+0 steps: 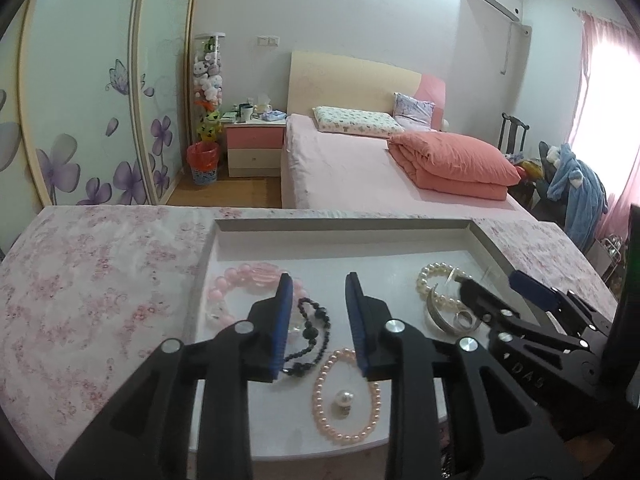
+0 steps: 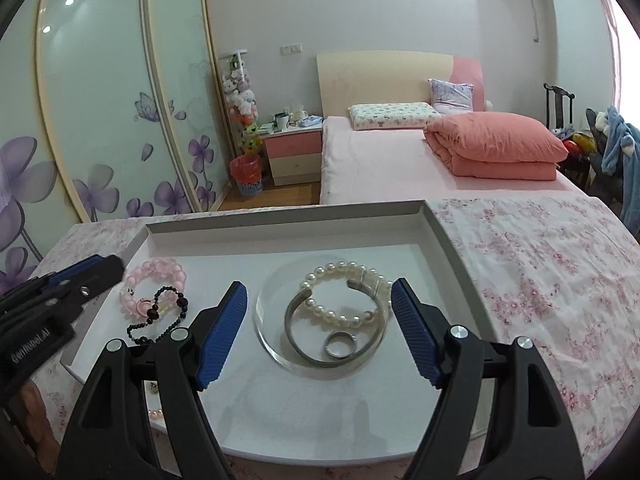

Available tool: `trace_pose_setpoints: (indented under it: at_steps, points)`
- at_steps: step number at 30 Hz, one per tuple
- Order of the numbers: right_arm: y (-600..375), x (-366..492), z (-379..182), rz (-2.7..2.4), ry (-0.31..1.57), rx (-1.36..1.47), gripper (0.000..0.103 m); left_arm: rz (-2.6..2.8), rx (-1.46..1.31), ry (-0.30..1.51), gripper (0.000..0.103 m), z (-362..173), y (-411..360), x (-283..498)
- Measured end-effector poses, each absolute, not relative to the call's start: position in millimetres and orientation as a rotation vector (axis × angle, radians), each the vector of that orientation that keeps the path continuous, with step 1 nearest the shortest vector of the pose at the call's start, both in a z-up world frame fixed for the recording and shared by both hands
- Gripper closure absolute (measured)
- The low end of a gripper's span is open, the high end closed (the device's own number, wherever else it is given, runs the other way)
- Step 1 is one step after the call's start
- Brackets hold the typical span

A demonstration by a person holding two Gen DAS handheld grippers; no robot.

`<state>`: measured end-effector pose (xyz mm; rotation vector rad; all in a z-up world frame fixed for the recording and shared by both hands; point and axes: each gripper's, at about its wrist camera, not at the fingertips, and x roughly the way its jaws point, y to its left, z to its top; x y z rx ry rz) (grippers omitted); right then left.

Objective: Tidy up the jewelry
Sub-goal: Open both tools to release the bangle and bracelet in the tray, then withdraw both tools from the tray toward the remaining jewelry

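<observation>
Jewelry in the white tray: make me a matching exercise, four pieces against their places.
Things:
1. silver ring
2. black bead strand
3. white pearl bracelet
4. loose pearl

Places:
A. inside the pink pearl necklace loop
B. in the clear glass dish, lying over the silver cuff
C. overlapping the pink bead bracelet, outside the dish
D. in the dish, nearest the front rim

Pairs: 1-D, 2-C, 3-B, 4-A
</observation>
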<state>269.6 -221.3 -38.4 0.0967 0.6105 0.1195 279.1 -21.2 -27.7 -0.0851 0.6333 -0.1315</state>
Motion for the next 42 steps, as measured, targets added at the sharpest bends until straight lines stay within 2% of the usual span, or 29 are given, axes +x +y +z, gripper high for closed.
trace_pose_setpoints:
  at_steps: [3, 10, 17, 24, 40, 41, 42]
  points:
    - [-230.1, 266.7, -34.2, 0.115, 0.603, 0.132, 0.028, -0.114, -0.103, 0.620, 0.070, -21.6, -9.8, 274.3]
    - [-235.7, 248.5, -27.5, 0.114, 0.590, 0.131, 0.029, -0.100, -0.121, 0.615, 0.070, -12.9, 6.1, 253.7]
    - [-244.1, 217.7, -30.4, 0.148, 0.627, 0.126, 0.040, -0.094, -0.127, 0.631, 0.066, -14.5, 20.7, 222.7]
    - [-242.6, 190.3, -52.8, 0.235, 0.766, 0.121, 0.052, -0.088, -0.126, 0.674, 0.066, -28.4, 34.6, 195.0]
    - [-195.5, 177.6, -76.8, 0.314, 0.892, -0.005, 0.052, -0.080, -0.140, 0.701, 0.066, -35.3, 45.3, 174.7]
    - [-195.6, 177.0, -76.5, 0.315, 0.893, -0.009, 0.052, -0.079, -0.142, 0.703, 0.066, -36.0, 45.7, 174.8]
    - [-193.8, 176.0, -76.7, 0.313, 0.894, -0.020, 0.057, -0.079, -0.144, 0.705, 0.066, -36.6, 45.8, 174.8]
